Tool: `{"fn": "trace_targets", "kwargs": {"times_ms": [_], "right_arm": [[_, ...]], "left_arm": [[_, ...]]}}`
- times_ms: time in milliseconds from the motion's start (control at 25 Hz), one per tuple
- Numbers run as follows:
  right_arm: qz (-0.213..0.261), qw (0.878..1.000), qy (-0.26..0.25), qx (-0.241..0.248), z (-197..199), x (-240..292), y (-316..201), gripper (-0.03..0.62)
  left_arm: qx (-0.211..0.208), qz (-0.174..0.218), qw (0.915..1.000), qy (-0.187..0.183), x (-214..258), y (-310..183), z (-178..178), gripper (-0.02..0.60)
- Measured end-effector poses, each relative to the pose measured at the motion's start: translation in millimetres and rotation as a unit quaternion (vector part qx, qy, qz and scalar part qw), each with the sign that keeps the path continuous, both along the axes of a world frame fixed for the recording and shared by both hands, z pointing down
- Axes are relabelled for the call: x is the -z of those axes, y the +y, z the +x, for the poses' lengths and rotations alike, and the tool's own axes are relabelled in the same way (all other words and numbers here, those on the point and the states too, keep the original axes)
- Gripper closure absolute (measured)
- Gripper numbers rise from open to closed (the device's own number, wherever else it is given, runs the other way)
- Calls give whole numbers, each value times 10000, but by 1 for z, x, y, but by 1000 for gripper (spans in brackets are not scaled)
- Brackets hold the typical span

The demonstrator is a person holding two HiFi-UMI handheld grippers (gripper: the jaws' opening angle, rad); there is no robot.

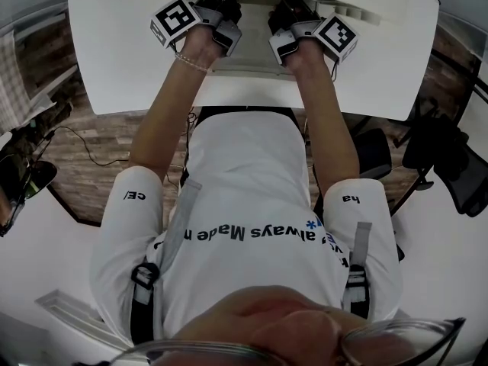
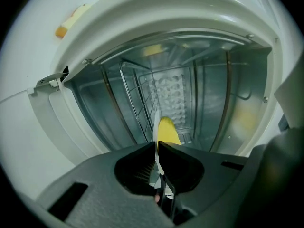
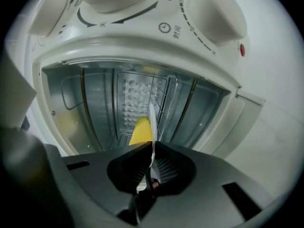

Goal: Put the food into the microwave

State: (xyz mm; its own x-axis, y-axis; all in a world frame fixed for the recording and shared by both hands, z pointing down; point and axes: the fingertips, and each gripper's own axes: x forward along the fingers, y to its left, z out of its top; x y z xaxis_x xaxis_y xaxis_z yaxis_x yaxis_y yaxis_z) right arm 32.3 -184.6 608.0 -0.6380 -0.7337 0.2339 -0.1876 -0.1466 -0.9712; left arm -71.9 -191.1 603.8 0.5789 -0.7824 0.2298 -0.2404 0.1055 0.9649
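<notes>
both grippers reach forward over the white bench (image 1: pixel 114 59) to the open front of the microwave (image 3: pixel 142 51). the left gripper (image 2: pixel 156 147) has its fingers closed on the thin edge of a white plate (image 2: pixel 155 120), and the right gripper (image 3: pixel 152 147) pinches the same plate from the other side. the yellow food (image 2: pixel 166 131) lies on the plate just beyond the fingertips, held at the mouth of the metal cavity; how far inside it sits cannot be told. a wire rack (image 2: pixel 135 94) stands in the cavity behind it. two white knobs (image 3: pixel 216 13) sit on the microwave's panel, beside a small red dot (image 3: pixel 242 50).
</notes>
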Motion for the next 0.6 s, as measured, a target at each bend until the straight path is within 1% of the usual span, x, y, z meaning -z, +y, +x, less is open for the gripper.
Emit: {"fn": "trace_targets", "kwargs": {"times_ms": [200,440,600], "right_arm": [[29,10000,-39,-55,-2,1,-4,571],[125,9999,99,11,-2,5,-5,566],[94,9998,195,24,4,2,-3,557]], "left_arm": [[-51,31,10000,-51,2,1,-2,555],[-60,113,9999,-70,8,6,-4,555],[-39,150,9998,-128,10,9,-7,555]]}}
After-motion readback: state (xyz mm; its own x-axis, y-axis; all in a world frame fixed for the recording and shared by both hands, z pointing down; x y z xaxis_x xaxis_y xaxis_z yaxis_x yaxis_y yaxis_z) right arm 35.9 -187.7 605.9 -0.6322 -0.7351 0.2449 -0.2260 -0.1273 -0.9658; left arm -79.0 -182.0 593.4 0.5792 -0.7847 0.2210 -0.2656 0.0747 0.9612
